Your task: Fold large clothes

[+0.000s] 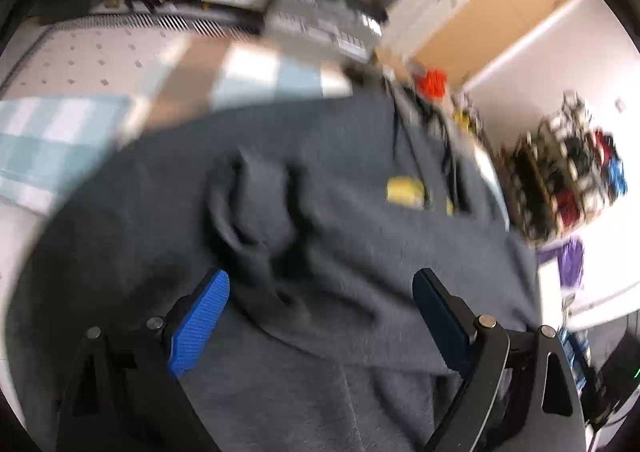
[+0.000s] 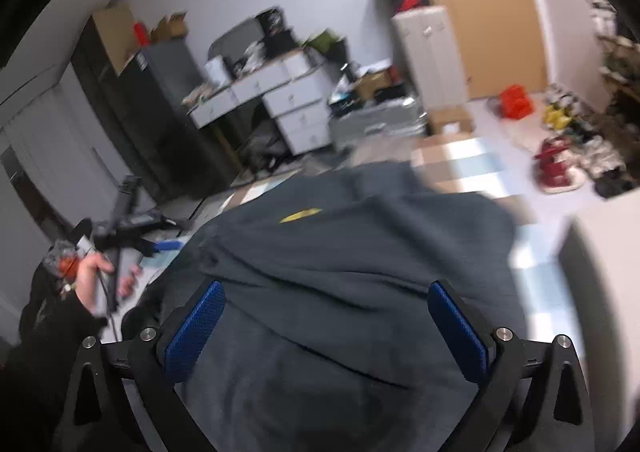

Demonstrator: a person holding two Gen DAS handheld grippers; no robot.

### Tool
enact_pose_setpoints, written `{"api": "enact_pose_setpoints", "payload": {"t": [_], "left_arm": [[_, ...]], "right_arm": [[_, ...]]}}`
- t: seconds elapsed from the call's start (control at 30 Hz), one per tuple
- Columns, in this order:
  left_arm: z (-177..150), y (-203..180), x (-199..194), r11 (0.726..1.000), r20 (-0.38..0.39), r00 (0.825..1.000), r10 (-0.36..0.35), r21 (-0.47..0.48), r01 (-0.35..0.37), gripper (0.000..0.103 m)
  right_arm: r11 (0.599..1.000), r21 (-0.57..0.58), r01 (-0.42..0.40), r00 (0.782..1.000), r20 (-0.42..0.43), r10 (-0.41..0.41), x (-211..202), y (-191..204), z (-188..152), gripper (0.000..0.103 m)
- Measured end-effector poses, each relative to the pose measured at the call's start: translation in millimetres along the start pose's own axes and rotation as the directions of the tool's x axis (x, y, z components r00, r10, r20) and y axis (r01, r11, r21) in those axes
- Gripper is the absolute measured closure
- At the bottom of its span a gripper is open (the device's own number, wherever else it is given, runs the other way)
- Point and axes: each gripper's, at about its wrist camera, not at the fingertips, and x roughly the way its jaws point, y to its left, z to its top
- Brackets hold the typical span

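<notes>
A large dark grey sweatshirt (image 1: 328,236) with a small yellow patch (image 1: 404,191) lies bunched on a checked cloth surface. My left gripper (image 1: 320,284) is open, its blue pads (image 1: 200,324) spread just above a raised fold of the fabric. In the right wrist view the same sweatshirt (image 2: 352,272) fills the lower middle, its yellow patch (image 2: 300,215) farther off. My right gripper (image 2: 326,292) is open over the garment, holding nothing. The person's other hand (image 2: 96,280) holds the left gripper tool at the left edge. Both views are blurred.
The checked blue, white and tan cloth (image 1: 60,132) covers the surface beyond the garment. White drawers (image 2: 296,108), a dark cabinet (image 2: 132,104), a grey locker (image 2: 432,56), boxes and a red item (image 2: 516,102) crowd the room behind. A cluttered shoe rack (image 1: 568,180) stands at right.
</notes>
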Motion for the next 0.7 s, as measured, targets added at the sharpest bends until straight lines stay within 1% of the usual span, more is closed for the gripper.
{"api": "enact_pose_setpoints", "payload": {"t": [0.03,0.07,0.1,0.13,0.17,0.2,0.27,0.3,0.33,0.37,0.43,0.47,0.5,0.53,0.57,0.6,0.63,0.67,0.7], "left_arm": [[-3,1,8,1.0,-0.026,1.0,0.002,0.013,-0.002,0.013],[-9,-1,22,0.998,-0.052,0.997,0.051,0.031,-0.05,0.013],[-12,-3,29,0.994,-0.064,0.993,0.101,0.046,-0.099,0.013],[-14,-1,35,0.99,-0.07,0.988,0.137,0.047,-0.134,0.013],[-18,2,34,0.99,-0.042,0.99,0.133,0.05,-0.131,0.009],[-19,2,32,0.991,-0.029,0.991,0.128,0.054,-0.126,0.009],[-17,5,32,0.99,-0.038,0.99,0.135,0.054,-0.133,0.009],[-18,5,31,0.987,-0.041,0.988,0.152,0.062,-0.149,0.009],[-19,7,32,0.979,-0.047,0.98,0.194,0.069,-0.191,0.009],[-21,9,33,0.979,-0.045,0.98,0.196,0.072,-0.192,0.009],[-22,13,27,0.986,-0.06,0.985,0.159,0.049,-0.156,0.009],[-22,16,21,0.993,-0.072,0.991,0.116,0.008,-0.116,0.009],[-22,17,16,0.995,-0.078,0.992,0.095,-0.017,-0.096,0.009],[-23,18,9,0.996,-0.081,0.994,0.076,-0.038,-0.079,0.009],[-25,17,1,0.997,-0.072,0.996,0.054,-0.054,-0.058,0.009],[-28,13,-7,0.998,-0.064,0.997,0.038,-0.055,-0.042,0.009],[-31,10,-15,0.998,-0.056,0.998,0.036,-0.052,-0.038,0.009],[-37,5,-27,0.998,-0.043,0.998,0.037,-0.044,-0.039,0.009],[-40,2,-35,0.999,-0.039,0.999,0.027,-0.039,-0.029,0.009]], "right_arm": [[1.0,-0.013,0.019,0.999,-0.038,-0.02,23,5,1,0.001],[0.999,-0.03,0.041,0.996,-0.077,-0.043,47,7,2,0.001],[0.996,-0.04,0.082,0.988,-0.125,-0.086,71,6,-1,0.001],[0.991,-0.047,0.126,0.978,-0.161,-0.132,90,2,-3,0.001],[0.987,-0.051,0.154,0.966,-0.204,-0.161,111,-5,-4,0.001],[0.982,-0.048,0.18,0.95,-0.25,-0.186,128,-16,-6,0.002],[0.975,-0.023,0.222,0.933,-0.287,-0.219,138,-36,-19,0.003],[0.974,-0.018,0.224,0.93,-0.296,-0.22,141,-47,-21,0.003],[0.978,-0.024,0.206,0.937,-0.282,-0.205,141,-50,-22,0.003],[0.979,-0.052,0.196,0.941,-0.272,-0.202,138,-49,-25,0.003],[0.976,-0.101,0.191,0.933,-0.29,-0.212,138,-45,-27,0.003],[0.974,-0.12,0.193,0.93,-0.293,-0.22,134,-41,-28,0.003],[0.976,-0.117,0.182,0.934,-0.288,-0.209,131,-38,-26,0.003],[0.979,-0.101,0.175,0.942,-0.272,-0.197,123,-37,-22,0.003],[0.981,-0.079,0.176,0.953,-0.235,-0.189,110,-34,-18,0.003],[0.986,-0.071,0.152,0.97,-0.182,-0.162,92,-30,-13,0.002],[0.985,-0.09,0.144,0.979,-0.134,-0.155,80,-25,-14,0.002],[0.978,-0.12,0.169,0.976,-0.115,-0.182,77,-22,-18,0.0],[0.971,-0.141,0.194,0.969,-0.124,-0.211,79,-21,-23,0.0]]}}
